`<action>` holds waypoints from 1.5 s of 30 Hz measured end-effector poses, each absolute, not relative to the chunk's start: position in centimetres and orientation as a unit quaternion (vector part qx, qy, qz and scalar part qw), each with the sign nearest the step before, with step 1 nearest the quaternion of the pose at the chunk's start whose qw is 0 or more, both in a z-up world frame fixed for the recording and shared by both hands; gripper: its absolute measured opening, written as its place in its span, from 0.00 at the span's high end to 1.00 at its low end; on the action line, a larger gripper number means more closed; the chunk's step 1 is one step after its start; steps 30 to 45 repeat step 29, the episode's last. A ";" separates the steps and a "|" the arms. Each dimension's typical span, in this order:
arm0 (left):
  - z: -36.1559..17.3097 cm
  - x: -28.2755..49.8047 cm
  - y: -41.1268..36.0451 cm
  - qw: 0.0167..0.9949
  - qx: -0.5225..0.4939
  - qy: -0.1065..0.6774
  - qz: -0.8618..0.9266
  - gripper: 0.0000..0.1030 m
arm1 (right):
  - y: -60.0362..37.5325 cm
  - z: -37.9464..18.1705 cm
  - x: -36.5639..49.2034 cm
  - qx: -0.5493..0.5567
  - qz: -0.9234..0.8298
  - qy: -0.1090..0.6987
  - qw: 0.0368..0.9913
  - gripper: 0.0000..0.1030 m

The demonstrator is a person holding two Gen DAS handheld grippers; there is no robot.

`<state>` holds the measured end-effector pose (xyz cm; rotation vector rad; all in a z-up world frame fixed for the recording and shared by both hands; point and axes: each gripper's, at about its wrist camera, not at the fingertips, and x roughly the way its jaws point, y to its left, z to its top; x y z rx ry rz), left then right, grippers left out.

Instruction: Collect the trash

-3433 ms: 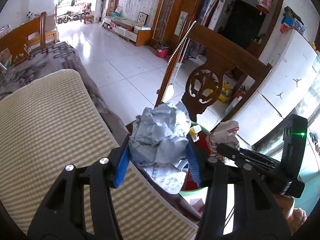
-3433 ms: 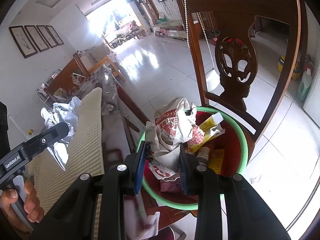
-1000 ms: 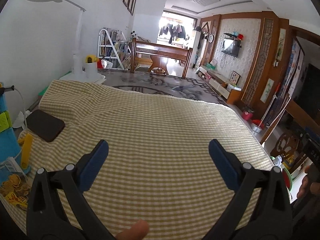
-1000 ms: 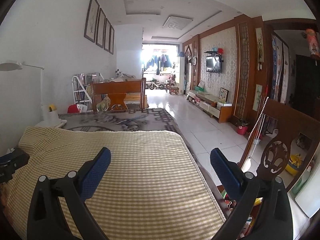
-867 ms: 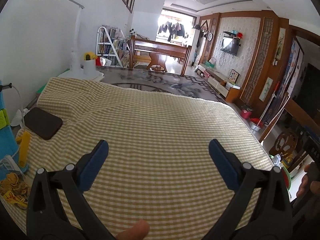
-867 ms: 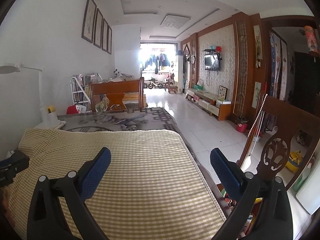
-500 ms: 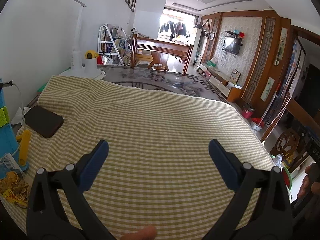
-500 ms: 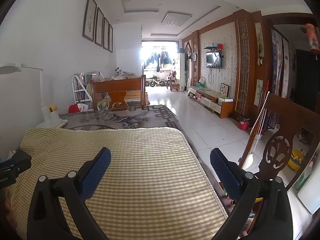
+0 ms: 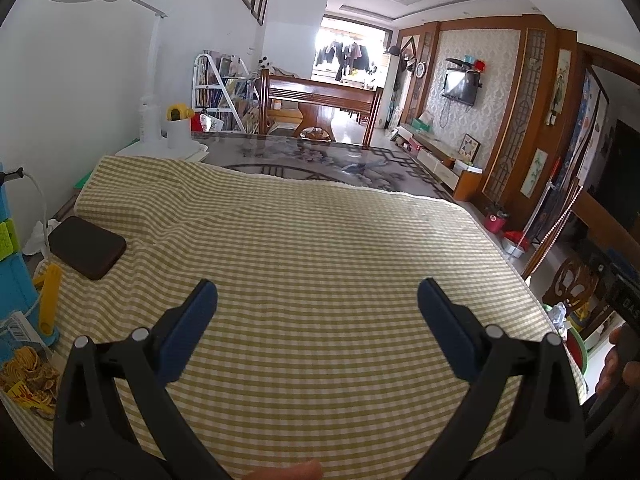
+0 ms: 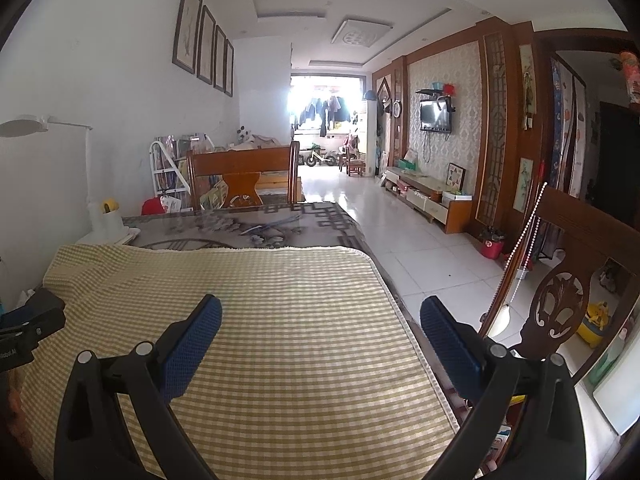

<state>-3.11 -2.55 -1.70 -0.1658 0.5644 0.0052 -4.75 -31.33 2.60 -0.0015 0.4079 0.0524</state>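
- A long living room with white floor tiles, and in the foreground a table spread with a yellow-and-white checked cloth that fills most of both wrist views.
- Nearest the left camera, the left gripper hangs above the cloth with its blue-padded fingers spread wide and nothing between them.
- The right gripper is likewise splayed apart and empty, above the cloth's right-hand part near the table edge.
- A fingertip shows at the bottom rim of the left view; another hand grips the black handle at its right edge.
- No loose trash lies on the checked cloth; off the table's right edge, the green rim of a bin shows low beside a carved wooden chair, and scraps of packaging are glimpsed below the right gripper's finger.
- On the cloth's left side lies a dark brown pouch, with a yellow clip and a blue object just beyond the cloth edge.
- Farther back, a white desk lamp and a white cup stand on the patterned grey tablecloth.
- Beyond it, a wooden chair back, a wall-mounted television and a bright balcony with hanging clothes.
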 end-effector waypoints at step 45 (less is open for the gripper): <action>-3.8 -2.5 -0.1 0.945 -0.128 0.290 0.075 0.05 | -23.2 -9.3 11.4 -0.047 0.080 0.456 0.885 0.07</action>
